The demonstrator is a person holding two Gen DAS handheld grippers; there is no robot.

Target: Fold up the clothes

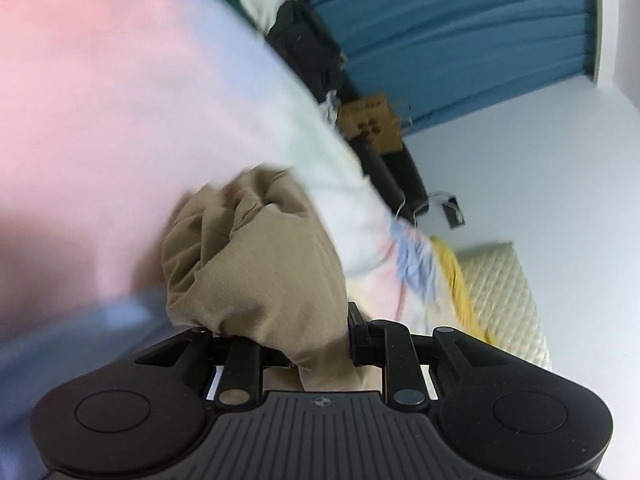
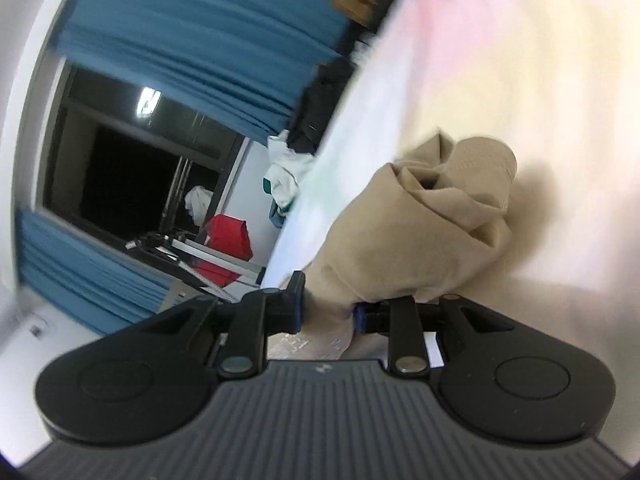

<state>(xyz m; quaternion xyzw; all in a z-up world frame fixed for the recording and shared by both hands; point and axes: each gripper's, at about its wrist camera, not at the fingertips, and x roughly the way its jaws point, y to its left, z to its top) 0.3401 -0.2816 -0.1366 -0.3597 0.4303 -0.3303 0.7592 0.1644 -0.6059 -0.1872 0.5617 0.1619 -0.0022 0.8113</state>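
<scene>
A tan garment (image 1: 256, 264) is bunched in front of my left gripper (image 1: 308, 344), which is shut on it; the cloth hides the fingertips. The same tan garment (image 2: 420, 232) shows in the right wrist view, bunched and gripped by my right gripper (image 2: 328, 312), whose blue-edged pads close on a fold of it. Both views are tilted and blurred. The garment hangs over a pastel pink, white and blue bedsheet (image 1: 120, 100), which also shows in the right wrist view (image 2: 500, 60).
A pile of dark and white clothes (image 1: 296, 28) lies at the sheet's edge, with a cardboard box (image 1: 372, 124) beside it. Blue curtains (image 2: 192, 16) frame a dark window (image 2: 132, 176). A red item (image 2: 228, 240) sits on a desk. A quilted cream pad (image 1: 500, 292) lies on the right.
</scene>
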